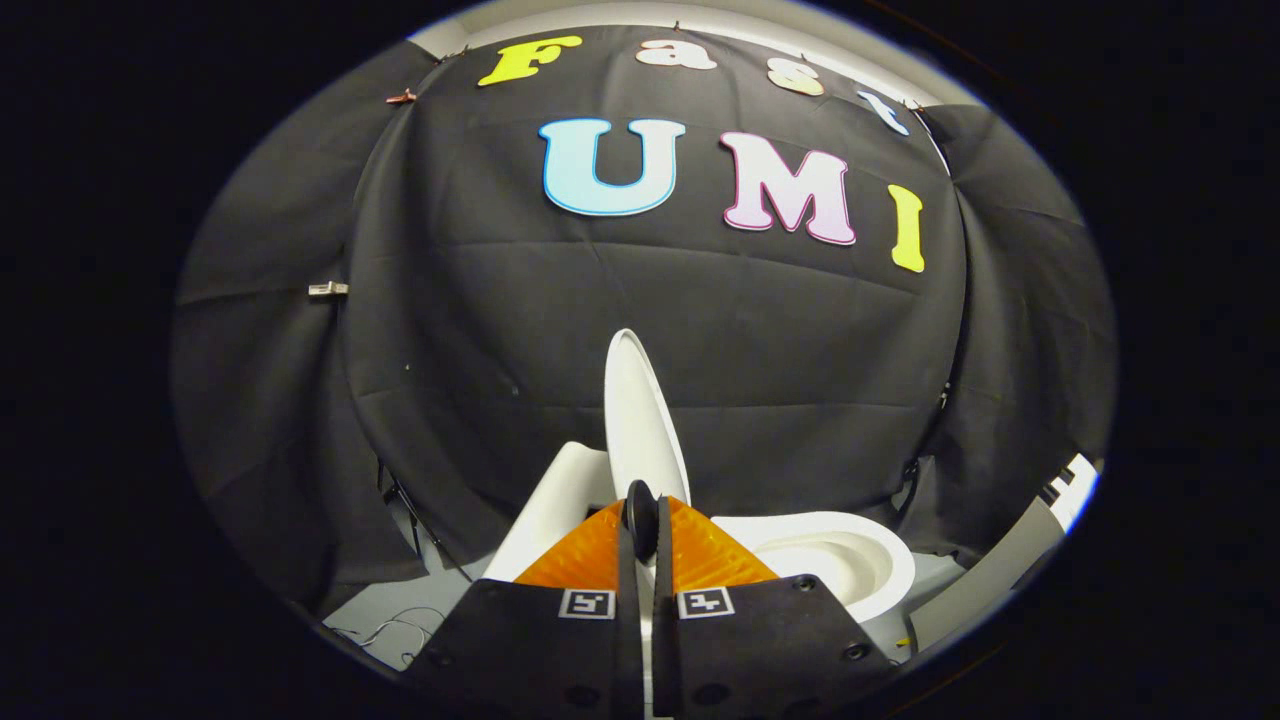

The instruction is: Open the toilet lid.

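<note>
The white toilet lid (640, 420) stands raised almost upright, seen edge-on, rising just beyond my fingers. My gripper (641, 520) has its orange fingers (590, 555) close together, and the lid's lower edge runs down into the narrow gap between them, so both fingers press on it. The open white toilet bowl (830, 560) with its seat rim lies to the right of the fingers. A white part of the toilet body (555, 500) shows to the left of the lid.
The black cloth wall (500, 330) hangs close behind the toilet. Thin cables (395, 630) lie on the grey floor to the left. A grey and white post (1040, 520) leans at the right of the bowl.
</note>
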Available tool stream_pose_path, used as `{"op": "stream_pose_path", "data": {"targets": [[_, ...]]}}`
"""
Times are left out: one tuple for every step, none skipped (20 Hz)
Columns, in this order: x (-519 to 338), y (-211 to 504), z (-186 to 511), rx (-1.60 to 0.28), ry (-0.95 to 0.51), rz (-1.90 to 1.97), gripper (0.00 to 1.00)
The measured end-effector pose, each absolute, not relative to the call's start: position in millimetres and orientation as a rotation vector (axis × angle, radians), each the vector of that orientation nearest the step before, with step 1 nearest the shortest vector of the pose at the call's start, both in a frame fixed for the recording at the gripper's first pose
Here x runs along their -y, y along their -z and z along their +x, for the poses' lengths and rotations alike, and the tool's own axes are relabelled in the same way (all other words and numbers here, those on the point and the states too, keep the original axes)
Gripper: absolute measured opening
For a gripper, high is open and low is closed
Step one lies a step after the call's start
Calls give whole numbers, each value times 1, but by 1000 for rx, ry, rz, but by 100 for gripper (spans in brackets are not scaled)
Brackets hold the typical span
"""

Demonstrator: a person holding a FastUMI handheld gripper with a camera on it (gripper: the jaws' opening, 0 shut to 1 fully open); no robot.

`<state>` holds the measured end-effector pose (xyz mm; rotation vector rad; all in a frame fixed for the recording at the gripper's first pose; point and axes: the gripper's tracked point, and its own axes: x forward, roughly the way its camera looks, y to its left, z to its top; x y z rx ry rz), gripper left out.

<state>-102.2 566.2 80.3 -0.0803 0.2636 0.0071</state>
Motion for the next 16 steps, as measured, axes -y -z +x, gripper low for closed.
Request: {"op": "stream_pose_path", "data": {"targets": [[-567, -80, -101, -262, -12, -78, 8], [-569, -79, -101, -268, -21, -80, 9], [-573, -78, -104, -286, -39, -74, 11], [-577, -74, -105, -303, -56, -65, 20], [-580, -75, -107, -307, -71, -52, 36], [-584, -76, -107, -306, -94, -37, 52], [-590, -77, -108, -302, -115, -24, 68], [-587, -82, -113, -297, -107, -31, 84], [-580, -83, -113, -290, -79, -55, 100], [-577, -86, -115, -275, -68, -69, 99], [-580, -85, -117, -276, -84, -66, 99], [-582, -82, -119, -283, -89, -63, 99], [-581, -82, -120, -287, -94, -58, 99], [-579, -83, -122, -288, -98, -49, 99], [-576, -86, -123, -279, -100, -42, 99], [-574, -89, -126, -274, -105, -37, 99]]}}
